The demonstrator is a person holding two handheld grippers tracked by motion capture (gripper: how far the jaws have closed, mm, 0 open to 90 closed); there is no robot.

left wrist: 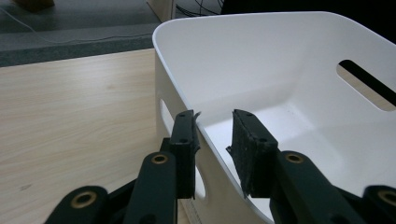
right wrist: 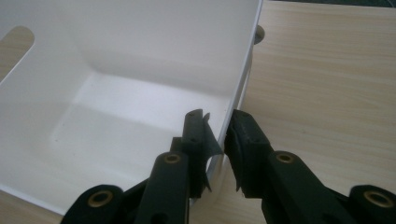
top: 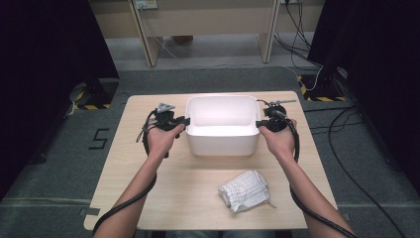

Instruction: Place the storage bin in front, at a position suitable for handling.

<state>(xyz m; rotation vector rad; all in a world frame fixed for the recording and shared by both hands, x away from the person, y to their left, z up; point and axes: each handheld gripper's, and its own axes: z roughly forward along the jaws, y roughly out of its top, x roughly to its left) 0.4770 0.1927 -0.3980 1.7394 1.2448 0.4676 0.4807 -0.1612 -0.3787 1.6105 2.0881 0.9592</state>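
From above, a white tub (top: 222,126) sits on a light wooden table (top: 148,198), a bit toward the far side and in the middle. A person's two arms reach in from the bottom. The left gripper (top: 179,120) is at the tub's left wall, and the right gripper (top: 261,123) is at the tub's right wall. A white knitted cloth (top: 246,190) lies bunched up on the table, nearer the person and well apart from the tub. In the left gripper view, the two black jaws stand on either side of the tub's (left wrist: 280,70) wall. One jaw is outside, just by an oval hole in the wall, and its pad touches the rim. The other jaw is inside the tub, and there is a small gap between its pad and the wall, so I cannot tell if the squeeze is tight. The tub is empty inside. In the right gripper view, the jaws also stand on either side of the tub's (right wrist: 140,60) wall, one inside and one outside over the table (right wrist: 327,70). They are clenched on the thin wall.
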